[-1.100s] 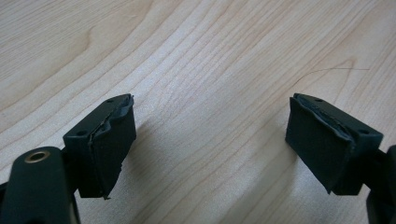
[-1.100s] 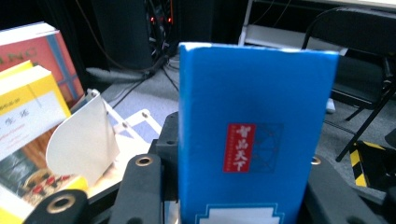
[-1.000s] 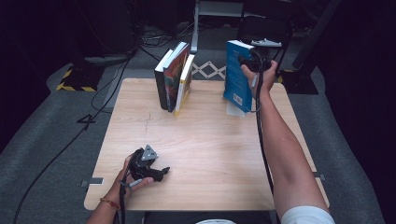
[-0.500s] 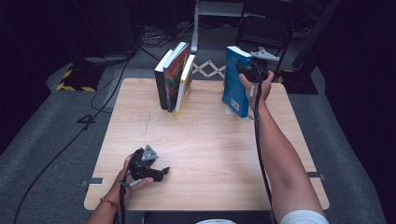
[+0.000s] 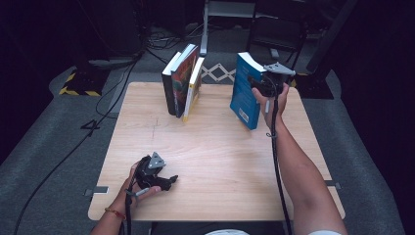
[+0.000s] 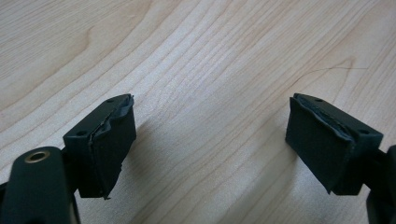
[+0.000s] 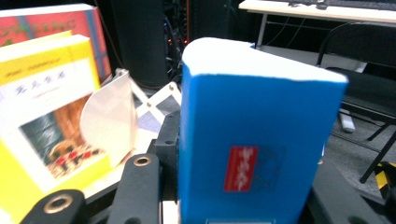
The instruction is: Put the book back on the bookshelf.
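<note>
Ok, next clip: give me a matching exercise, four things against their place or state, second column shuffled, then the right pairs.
Things:
1. blue book
2. left gripper
3. yellow book
4. right gripper

Places or states:
A. leaning with other books at the table's far edge
B. jaws open over bare wood near the table's front edge
C. held upright, its lower end at the table
D. shut on a book at the table's far right

Pairs: 1-C, 2-B, 3-A, 4-D

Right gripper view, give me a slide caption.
Right tool clamps an upright blue book; yellow and red books stand at left.
</note>
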{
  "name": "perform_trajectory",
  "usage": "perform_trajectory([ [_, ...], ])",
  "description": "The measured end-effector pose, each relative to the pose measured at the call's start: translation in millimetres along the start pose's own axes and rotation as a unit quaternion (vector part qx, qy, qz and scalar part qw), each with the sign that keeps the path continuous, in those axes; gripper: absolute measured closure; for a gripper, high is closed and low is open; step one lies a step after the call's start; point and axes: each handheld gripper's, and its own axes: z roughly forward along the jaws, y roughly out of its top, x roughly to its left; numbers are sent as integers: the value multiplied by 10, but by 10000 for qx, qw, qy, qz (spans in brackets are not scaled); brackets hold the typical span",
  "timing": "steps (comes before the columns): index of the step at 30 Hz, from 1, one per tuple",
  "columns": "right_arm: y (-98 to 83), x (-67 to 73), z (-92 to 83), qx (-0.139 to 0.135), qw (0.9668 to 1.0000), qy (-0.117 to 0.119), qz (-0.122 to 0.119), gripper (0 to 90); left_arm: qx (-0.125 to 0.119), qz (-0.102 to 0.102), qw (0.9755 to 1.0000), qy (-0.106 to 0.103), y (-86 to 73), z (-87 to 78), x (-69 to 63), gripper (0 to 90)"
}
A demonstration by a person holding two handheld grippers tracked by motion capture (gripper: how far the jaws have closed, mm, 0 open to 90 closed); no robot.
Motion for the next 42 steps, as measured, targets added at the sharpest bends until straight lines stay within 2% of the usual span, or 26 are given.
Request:
perform_trajectory([
  [1, -46, 9, -61, 16, 9999, 90, -69, 599, 1, 0, 10000, -2, 0, 0, 0, 165],
  [8, -192, 30, -229, 57, 9995, 285, -134, 598, 11, 17, 10000, -2, 4, 2, 1, 163],
  [15, -241, 102, -334, 161, 9989, 298, -325, 588, 9, 14, 10000, -2, 4, 3, 1, 162],
  [22, -181, 112, -381, 403, 9977, 399, -365, 566, 10, 15, 10000, 0, 4, 3, 1, 162],
  [28, -37, 99, -403, 685, 9948, 579, -492, 505, 9, 15, 10000, 0, 4, 3, 0, 162],
  [30, 52, 88, -368, 988, 9916, 642, -541, 484, 10, 14, 10000, 4, 3, 2, -1, 162],
  [35, 244, 86, -296, 1437, 9849, 637, -733, 446, 9, 12, 10000, 3, 4, 2, -1, 163],
  [37, 307, 88, -270, 1528, 9837, 619, -722, 443, 16, 13, 10000, 11, 4, 1, -2, 163],
  [39, 375, 101, -220, 1847, 9777, 696, -715, 437, 14, 6, 10000, 12, 3, 1, -3, 163],
  [40, 375, 101, -220, 1847, 9777, 696, -715, 437, 14, 6, 10000, 12, 3, 1, -3, 163],
  [41, 431, 108, -165, 2086, 9729, 698, -707, 453, 14, 9, 10000, 12, 4, 1, -2, 163],
  [42, 431, 108, -165, 2086, 9729, 698, -707, 453, 14, 9, 10000, 12, 4, 1, -2, 163],
])
